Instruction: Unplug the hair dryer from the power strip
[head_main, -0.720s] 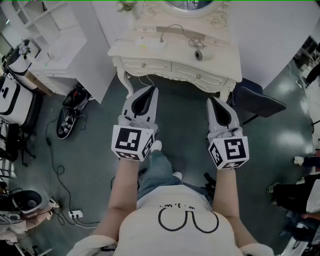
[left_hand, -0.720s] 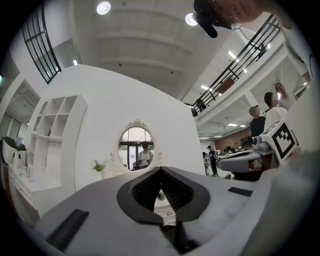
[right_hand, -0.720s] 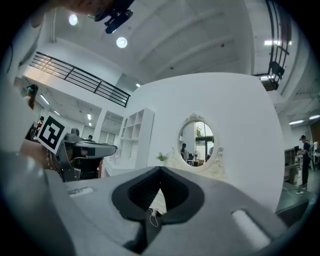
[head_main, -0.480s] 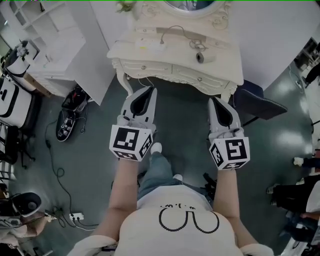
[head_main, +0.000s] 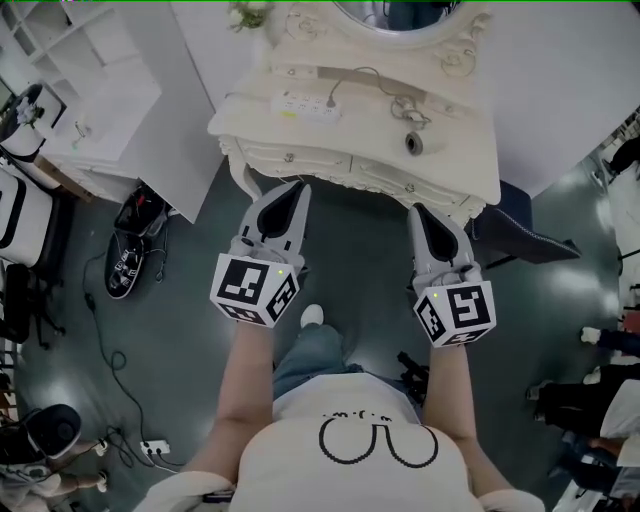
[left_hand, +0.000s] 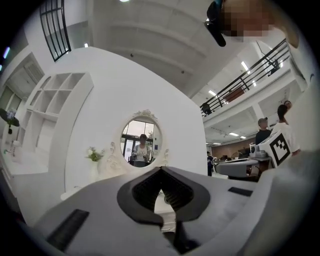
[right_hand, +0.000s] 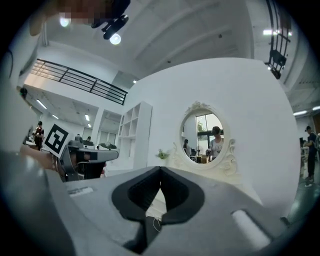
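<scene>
A white power strip (head_main: 306, 103) lies on the cream dressing table (head_main: 250, 125), with a plug and grey cord (head_main: 352, 76) running right to a small hair dryer (head_main: 413, 143) lying near the table's front right. Both grippers hang in front of the table, short of its edge. My left gripper (head_main: 297, 188) is shut and empty, below the table's left drawer. My right gripper (head_main: 416, 211) is also shut and empty, below the right drawer. In both gripper views the jaws meet tip to tip, facing the oval mirror (left_hand: 141, 140) (right_hand: 206, 137).
A dark chair (head_main: 525, 235) stands right of the table. White shelving (head_main: 90, 90) stands at the left. Shoes (head_main: 125, 255), cables and another power strip (head_main: 152, 447) lie on the grey floor at the left. People stand at the right edge.
The table has shifted lower and closer in the head view, showing more of its top. Both grippers have advanced slightly toward it and stay shut.
</scene>
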